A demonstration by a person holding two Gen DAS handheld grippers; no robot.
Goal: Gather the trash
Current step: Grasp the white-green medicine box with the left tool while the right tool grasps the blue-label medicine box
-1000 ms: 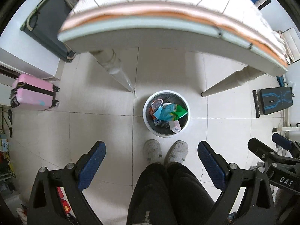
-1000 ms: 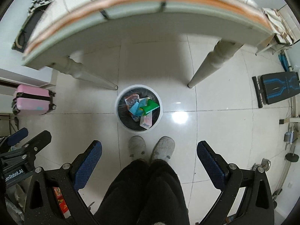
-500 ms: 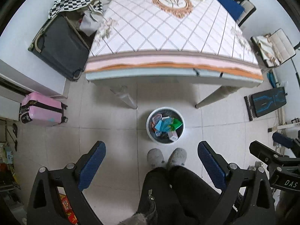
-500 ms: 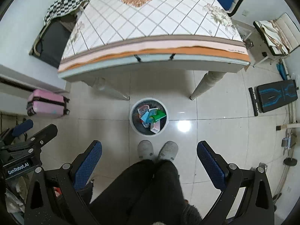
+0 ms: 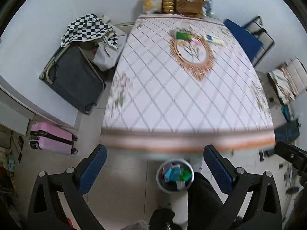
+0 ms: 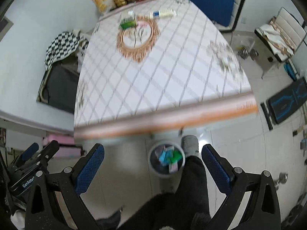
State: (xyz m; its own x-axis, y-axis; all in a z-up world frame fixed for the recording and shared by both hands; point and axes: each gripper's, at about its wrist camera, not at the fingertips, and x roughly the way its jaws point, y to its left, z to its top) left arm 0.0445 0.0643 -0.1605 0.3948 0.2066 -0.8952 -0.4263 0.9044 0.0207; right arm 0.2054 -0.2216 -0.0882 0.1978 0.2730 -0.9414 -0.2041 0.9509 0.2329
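Observation:
A white bin (image 5: pixel 175 175) full of colourful wrappers stands on the floor below the table's near edge; it also shows in the right wrist view (image 6: pixel 166 159). On the far part of the table (image 5: pixel 172 99) lie a green packet (image 5: pixel 183 35) and a white and blue packet (image 5: pixel 214 39); the right wrist view shows the green packet (image 6: pixel 128 24) and the white and blue packet (image 6: pixel 163 13). My left gripper (image 5: pixel 153 170) is open and empty, above the floor near the bin. My right gripper (image 6: pixel 152 167) is open and empty too.
The person's dark legs (image 6: pixel 191 191) and a grey slipper (image 6: pixel 190 143) stand beside the bin. Bags and a cardboard box (image 5: pixel 189 4) crowd the table's far end. A dark suitcase (image 5: pixel 74 80) and a pink suitcase (image 5: pixel 50 139) are at the left, chairs (image 6: pixel 280 36) at the right.
Both grippers have risen and tilted up, from facing the bin and floor to looking over the tabletop. The bin has slid to the bottom of both views. Both stay open.

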